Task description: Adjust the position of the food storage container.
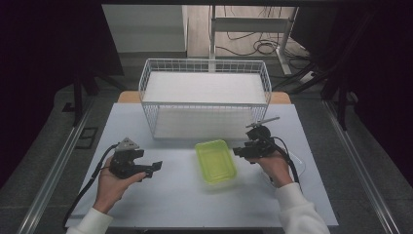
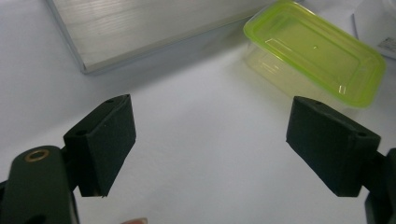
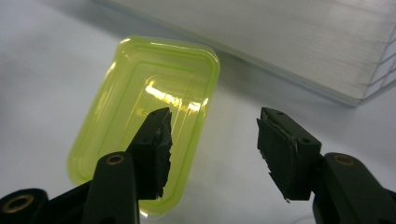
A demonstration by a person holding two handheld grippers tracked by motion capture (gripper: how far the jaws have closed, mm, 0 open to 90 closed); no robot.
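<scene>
Black foam pads on your left gripper (image 1: 157,167) stand wide apart w/ nothing between them; it's open, hovering over bare tabletop (image 1: 170,204) at the left, jaws aimed toward the middle. No contact w/ anything there.

Centre: lime-green lidded container (image 1: 216,161) sits flat on the tabletop, lid on, just in front of the white wire basket (image 1: 204,68). The container is apart from the basket, not inside it. In the left gripper view the same container (image 2: 315,52) lies ahead and to the right, untouched, w/ a pale slab (image 2: 140,28) beyond.

Right: your right gripper (image 1: 236,152) sits just beside the container's right edge. In the right gripper view the jaws are partway apart: one pad overlaps the green lid (image 3: 144,140) in line of sight, the other is over bare tabletop. Pads do not press on anything, so open, no grip yet.

Progress, as judged: early stage. Approach by right gripper is under way; grasp not made, container not lifted, basket holds nothing but its white liner. Left to do: close on the rim or wall, lift, and prob. place in the basket.

Markings: no brand or legible writing on container, basket or grippers. A small label at the far right of the left gripper view is too blurred to read.
</scene>
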